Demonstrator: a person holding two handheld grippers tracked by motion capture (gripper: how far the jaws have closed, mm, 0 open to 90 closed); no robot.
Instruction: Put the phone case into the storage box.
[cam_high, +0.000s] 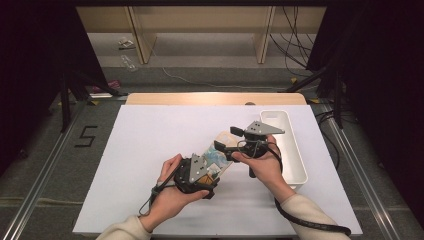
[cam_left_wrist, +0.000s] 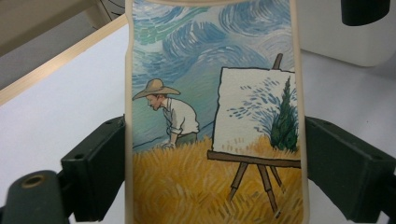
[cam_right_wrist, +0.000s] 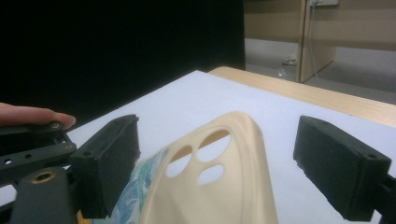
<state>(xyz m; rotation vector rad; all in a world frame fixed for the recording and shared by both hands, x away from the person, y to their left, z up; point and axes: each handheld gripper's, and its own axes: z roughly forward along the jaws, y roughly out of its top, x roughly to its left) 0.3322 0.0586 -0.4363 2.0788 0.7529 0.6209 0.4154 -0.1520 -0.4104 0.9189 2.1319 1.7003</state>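
Just left of the white bin (cam_high: 298, 150), above the desk (cam_high: 145, 150), a phone case (cam_high: 216, 157) is held off the white surface between the two tools. The left tool (cam_high: 200, 172) has its jaws pressed against the case's two long edges, as the left gripper view makes plain: the black pads sit flush on either side of the printed back (cam_left_wrist: 210, 140), which shows a painter in a straw hat beside an easel in a wheat field. The right tool (cam_high: 235, 148), closer to the bin, stands open around the case's far end; in the right gripper view its jaws are well apart, and the cream rim with the camera cut-outs (cam_right_wrist: 219, 163) rises between them without touching either pad.

The case looks light and thin, probably a soft, flexible shell, since its cream end appears to curl upward. Such a shell would likely bow or buckle under a hard squeeze across its width, and the glossy print may be slippery. The side rims are the stiffest place to pinch, as the left tool does. For the right tool, the solid rim beside the cut-outs seems safer than the thin bridges between the holes.
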